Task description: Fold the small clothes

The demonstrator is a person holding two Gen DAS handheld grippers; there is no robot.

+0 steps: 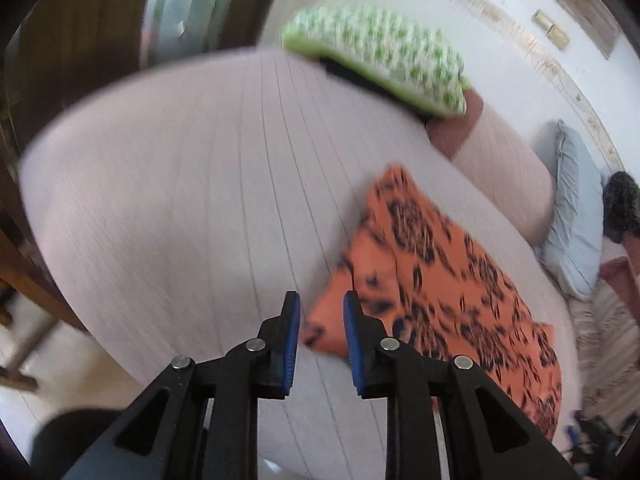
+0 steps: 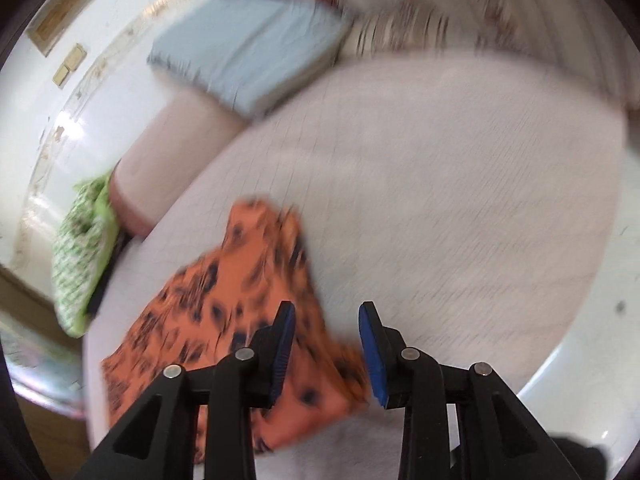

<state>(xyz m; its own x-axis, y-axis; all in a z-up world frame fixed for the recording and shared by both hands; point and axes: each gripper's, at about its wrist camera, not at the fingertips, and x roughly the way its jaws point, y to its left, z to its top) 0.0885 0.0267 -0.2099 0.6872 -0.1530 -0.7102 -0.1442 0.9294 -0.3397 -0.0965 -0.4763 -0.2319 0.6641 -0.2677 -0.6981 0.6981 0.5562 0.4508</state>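
An orange garment with a black print [image 1: 444,280] lies folded on the pale pink bed cover [image 1: 180,200], to the right in the left wrist view. My left gripper [image 1: 322,336] is open and empty, above the garment's near left corner. In the right wrist view the garment [image 2: 224,304] lies at the lower left on the bed cover [image 2: 460,200]. My right gripper [image 2: 326,344] is open and empty, just above the garment's right edge. Both views are motion-blurred.
A green and white patterned pillow [image 1: 380,56] lies at the head of the bed. A pink bolster [image 1: 508,168] and a grey-blue pillow [image 1: 572,208] lie along the wall side. A dark furry thing [image 1: 622,208] sits beyond them. Wooden furniture [image 1: 24,260] stands at the left.
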